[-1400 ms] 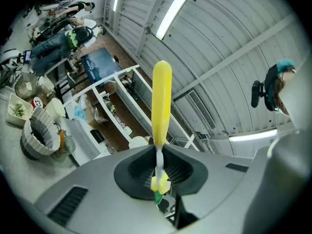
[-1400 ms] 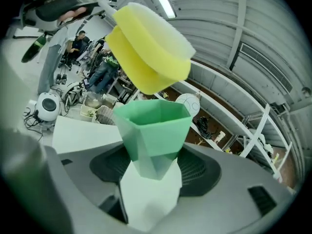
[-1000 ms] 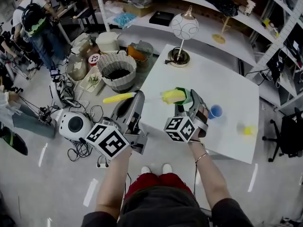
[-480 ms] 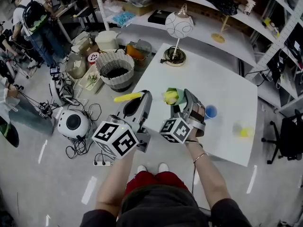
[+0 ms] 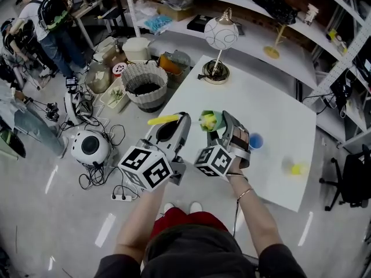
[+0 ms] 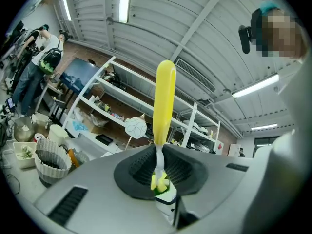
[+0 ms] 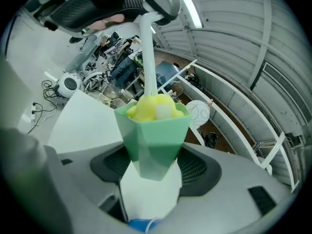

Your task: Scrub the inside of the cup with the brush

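A faceted green cup (image 7: 153, 140) is gripped between the jaws of my right gripper (image 7: 151, 179), above the white table's near-left corner. The brush's yellow sponge head (image 7: 155, 107) sits inside the cup, and its white stem (image 7: 147, 57) runs up to my left gripper (image 7: 97, 4). In the left gripper view that gripper (image 6: 162, 160) is shut on the stem, with the yellow handle (image 6: 164, 101) sticking out beyond its jaws. From the head view the left gripper (image 5: 177, 123) and right gripper (image 5: 223, 125) are side by side, the cup (image 5: 210, 120) between them and the handle (image 5: 163, 119) pointing left.
A small blue cup (image 5: 255, 141) and a yellow object (image 5: 297, 168) stand on the white table (image 5: 272, 109). A globe lamp (image 5: 220, 33) is at its far corner. Left of the table are a woven basket (image 5: 143, 86), a round white device (image 5: 91, 148) and cables on the floor.
The two grippers have drawn closer together. The brush head stays in the cup and the handle has shifted slightly right.
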